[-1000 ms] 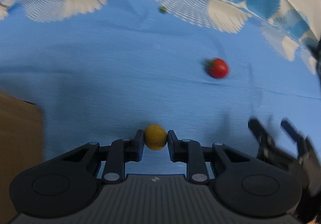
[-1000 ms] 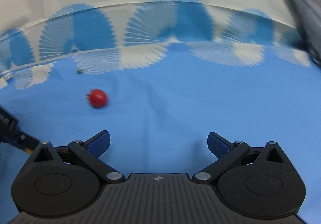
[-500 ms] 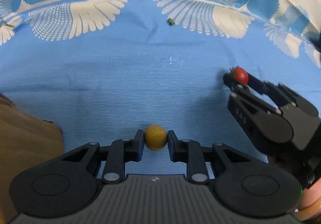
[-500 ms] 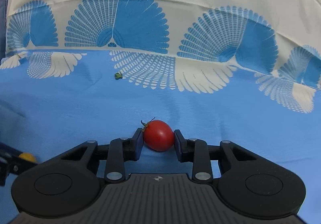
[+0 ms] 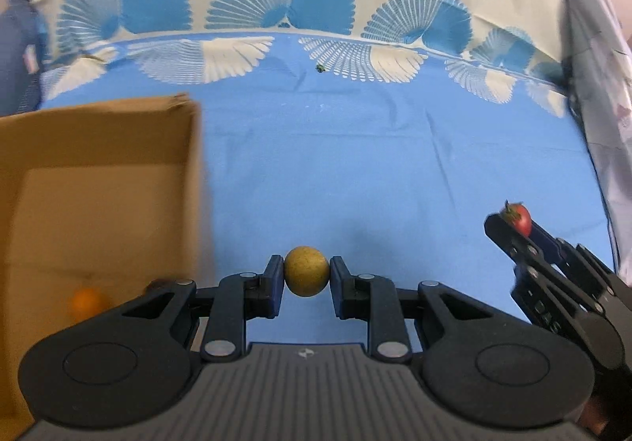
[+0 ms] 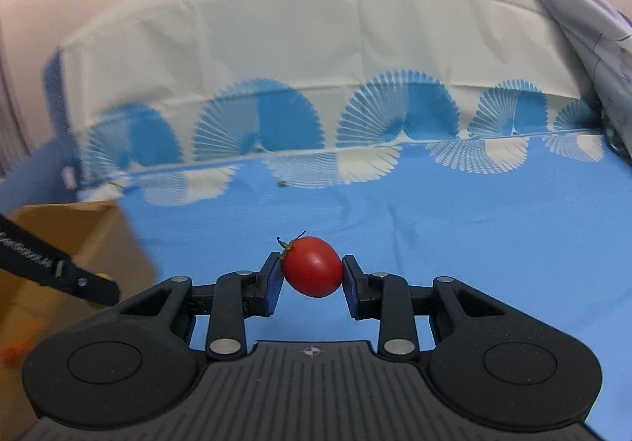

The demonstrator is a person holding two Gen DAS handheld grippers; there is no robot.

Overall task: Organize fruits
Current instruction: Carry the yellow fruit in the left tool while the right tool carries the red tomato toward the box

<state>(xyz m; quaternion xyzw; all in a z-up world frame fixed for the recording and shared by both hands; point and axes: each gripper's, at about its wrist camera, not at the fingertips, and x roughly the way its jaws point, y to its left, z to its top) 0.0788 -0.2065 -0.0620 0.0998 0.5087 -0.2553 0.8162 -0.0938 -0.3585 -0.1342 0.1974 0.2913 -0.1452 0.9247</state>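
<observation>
Now a small round yellow fruit (image 5: 306,277) is pinched between the blue pads of the left claw (image 5: 306,279), at the lower middle of the left wrist view, and it is held above the blue cloth (image 5: 395,172) that covers the table. A brown cardboard box (image 5: 98,172) is seen at the left of that frame, with its near corner just left of the claw; an orange fruit (image 5: 87,303) is seen blurred low inside the box, and a dark round thing beside it cannot be made out. At the lower right of the same frame the right claw (image 5: 517,226) is shown from the side, closed on a red tomato (image 5: 520,219) with a green stem.

In the right wrist view the tomato (image 6: 313,266) is gripped at its two sides by the right claw (image 6: 313,271), at the middle of the frame, with its stem turned to the upper left. The box (image 6: 71,243) is seen blurred at the left edge, and one finger of the left claw (image 6: 100,283) crosses in front of it, with a sliver of yellow at its tip. A tiny green scrap (image 5: 320,68) lies far up on the cloth, near the white fan pattern. The cloth's cream border with blue fans rises at the back.
</observation>
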